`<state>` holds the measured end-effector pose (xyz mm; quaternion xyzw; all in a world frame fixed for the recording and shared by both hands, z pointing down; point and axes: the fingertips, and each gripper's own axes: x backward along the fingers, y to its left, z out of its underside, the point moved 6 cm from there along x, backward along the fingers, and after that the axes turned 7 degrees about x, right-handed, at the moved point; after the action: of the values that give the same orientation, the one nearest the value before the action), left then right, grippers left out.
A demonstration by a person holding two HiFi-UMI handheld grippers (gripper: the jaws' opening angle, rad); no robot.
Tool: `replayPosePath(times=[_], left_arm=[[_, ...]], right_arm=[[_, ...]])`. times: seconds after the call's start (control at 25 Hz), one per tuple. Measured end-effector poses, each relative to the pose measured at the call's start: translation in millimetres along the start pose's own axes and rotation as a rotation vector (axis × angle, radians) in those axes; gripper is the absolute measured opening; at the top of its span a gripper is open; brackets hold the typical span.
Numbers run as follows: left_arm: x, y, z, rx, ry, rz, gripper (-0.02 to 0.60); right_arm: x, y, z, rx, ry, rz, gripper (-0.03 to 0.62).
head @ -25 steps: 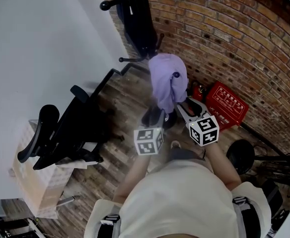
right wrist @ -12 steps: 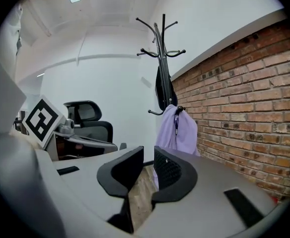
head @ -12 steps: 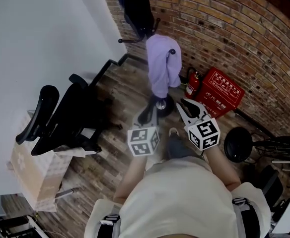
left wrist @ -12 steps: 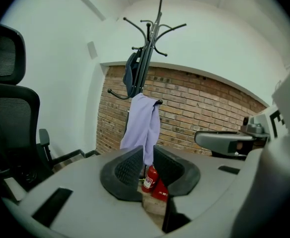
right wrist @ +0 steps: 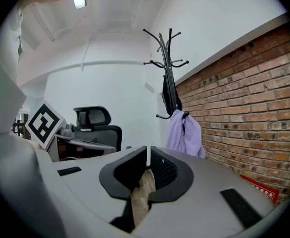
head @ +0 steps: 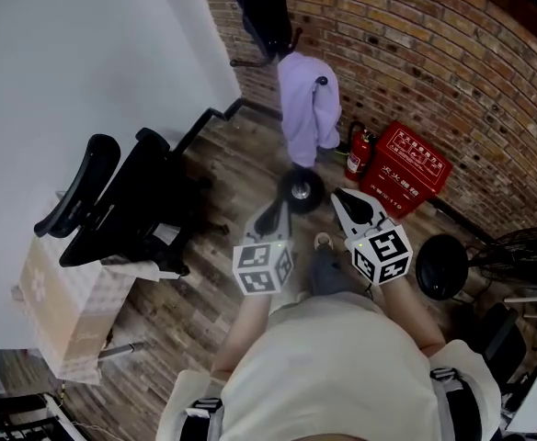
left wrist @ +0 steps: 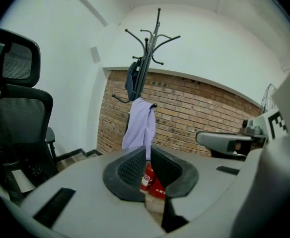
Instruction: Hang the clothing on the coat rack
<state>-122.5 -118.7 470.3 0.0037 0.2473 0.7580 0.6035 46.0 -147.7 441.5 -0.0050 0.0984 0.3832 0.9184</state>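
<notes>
Clothing [head: 307, 108], lilac, on coat rack [left wrist: 152, 38], upper centre.
My left gripper [head: 273, 215], right gripper [head: 355, 208]: jaws closing, nearly together, empty.

1. I stand in what looks like an office corner: a black mesh office chair [head: 121, 209] with a headrest sits by the white wall [head: 85, 53].
2. A coat rack [left wrist: 147, 48] stands against the brick wall [head: 434, 62].
3. Fire extinguishers [head: 357, 154] and a red box [head: 406, 173] sit on the wood-plank floor [head: 195, 310].
4. A cardboard box [head: 62, 320] sits beside the chair.
</notes>
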Motion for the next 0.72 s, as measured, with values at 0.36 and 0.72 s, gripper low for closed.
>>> replayPosePath(times=[0.36, 0.72], left_arm=[[28, 0, 7, -0.004, -0.008, 0.014, 0.026], [31, 6, 4, 0.005, -0.022, 0.011, 0.020]], right_arm=[[16, 24, 2, 0.002, -0.015, -0.006, 0.015], [14, 25, -1, 0.006, -0.029, 0.015, -0.002]])
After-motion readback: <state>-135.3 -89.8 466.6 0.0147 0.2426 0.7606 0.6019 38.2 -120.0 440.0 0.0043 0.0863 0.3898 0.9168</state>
